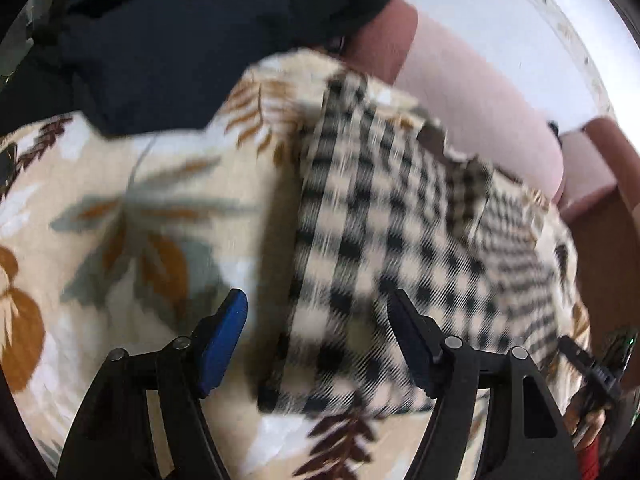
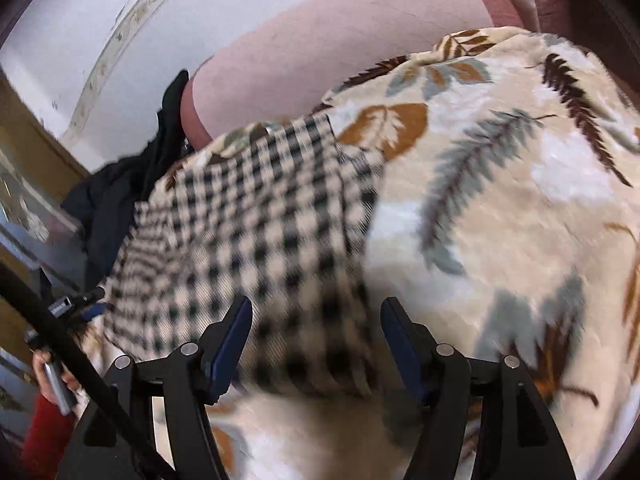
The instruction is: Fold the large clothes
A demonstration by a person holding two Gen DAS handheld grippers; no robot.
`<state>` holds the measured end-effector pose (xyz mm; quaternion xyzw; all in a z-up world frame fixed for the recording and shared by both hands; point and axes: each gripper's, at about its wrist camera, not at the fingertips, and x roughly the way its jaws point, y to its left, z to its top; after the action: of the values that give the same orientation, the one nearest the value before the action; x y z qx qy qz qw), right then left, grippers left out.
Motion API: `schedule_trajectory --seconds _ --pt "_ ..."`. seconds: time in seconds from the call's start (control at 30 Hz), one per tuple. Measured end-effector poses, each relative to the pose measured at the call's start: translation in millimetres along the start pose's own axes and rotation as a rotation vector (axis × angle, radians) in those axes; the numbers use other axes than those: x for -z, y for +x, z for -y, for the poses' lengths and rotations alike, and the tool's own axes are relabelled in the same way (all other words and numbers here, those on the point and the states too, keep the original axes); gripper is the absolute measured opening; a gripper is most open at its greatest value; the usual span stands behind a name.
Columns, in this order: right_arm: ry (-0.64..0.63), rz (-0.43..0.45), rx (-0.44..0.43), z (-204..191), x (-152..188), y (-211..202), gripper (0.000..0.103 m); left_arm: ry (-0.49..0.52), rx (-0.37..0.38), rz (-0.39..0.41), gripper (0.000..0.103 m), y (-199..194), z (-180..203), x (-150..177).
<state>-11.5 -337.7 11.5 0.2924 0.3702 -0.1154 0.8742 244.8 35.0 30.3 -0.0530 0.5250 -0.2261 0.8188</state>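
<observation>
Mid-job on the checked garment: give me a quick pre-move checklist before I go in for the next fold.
1. Left gripper empty, jaws apart: ok.
2. Right gripper empty, jaws apart: ok.
3. Checked garment lying on the leaf-print blanket: ok.
4. Garment flat, no wrinkles: cannot tell, both views are blurred.
5. Dark clothing clear of the checked garment: ok.
6. Near edge within both grippers' view: ok.

One checked cloth point(image 1: 384, 216), one leaf blanket point(image 1: 160, 208), one dark pile of clothes point(image 1: 168, 48), one pink headboard point(image 2: 340, 52), two grippers, left gripper point(image 1: 316, 320), right gripper point(image 2: 316, 320)
</observation>
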Motion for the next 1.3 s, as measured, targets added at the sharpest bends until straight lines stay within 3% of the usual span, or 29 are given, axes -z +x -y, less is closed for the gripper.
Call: schedule_trajectory --seconds 0.07,0.17,0.23,0.33,0.4,0.43,0.57,0.67,0.73,0.8,0.9,1.1,1.3 --pt "0.012 -0.005 0.013 3 0 4 0.071 0.077 -0.047 -0.083 0.006 11 3 6" --pt "0.050 0.016 0.026 10 -3 2 0.071 0.144 -0.194 -0.031 0.006 0 8 9" --pt "0.087 0.027 0.024 18 -3 0 0.072 0.131 -0.210 -0.013 0.006 -5 8 9" --pt "0.133 0.007 0.017 26 1 2 0.072 0.079 -0.241 0.046 0.014 -17 4 12" --pt "0.158 -0.002 0.009 29 4 1 0.072 0.017 -0.217 0.084 0.028 -29 -2 18" --pt "0.178 0.000 -0.004 29 6 -3 0.072 -0.043 -0.187 0.112 0.031 -42 -7 27" --pt "0.214 0.017 -0.041 19 20 -18 0.072 -0.188 0.018 0.152 0.065 -62 -14 55" --pt "0.250 0.007 -0.093 10 39 -22 0.072 -0.238 0.173 0.093 0.069 -48 -7 78" --pt "0.275 -0.020 -0.141 3 56 -18 0.072 -0.265 0.234 0.041 0.071 -32 -4 91" --pt "0.285 -0.059 -0.169 -3 68 -6 0.072 -0.263 0.236 0.006 0.071 -13 2 96" --pt "0.289 -0.045 -0.166 -9 71 8 0.072 -0.217 0.211 0.054 0.072 -9 12 89" --pt "0.315 0.000 -0.210 -6 43 36 0.072 -0.258 0.234 0.116 0.072 2 3 55" --pt "0.339 0.040 -0.246 1 13 59 0.072 -0.268 0.253 0.117 0.077 22 1 28"
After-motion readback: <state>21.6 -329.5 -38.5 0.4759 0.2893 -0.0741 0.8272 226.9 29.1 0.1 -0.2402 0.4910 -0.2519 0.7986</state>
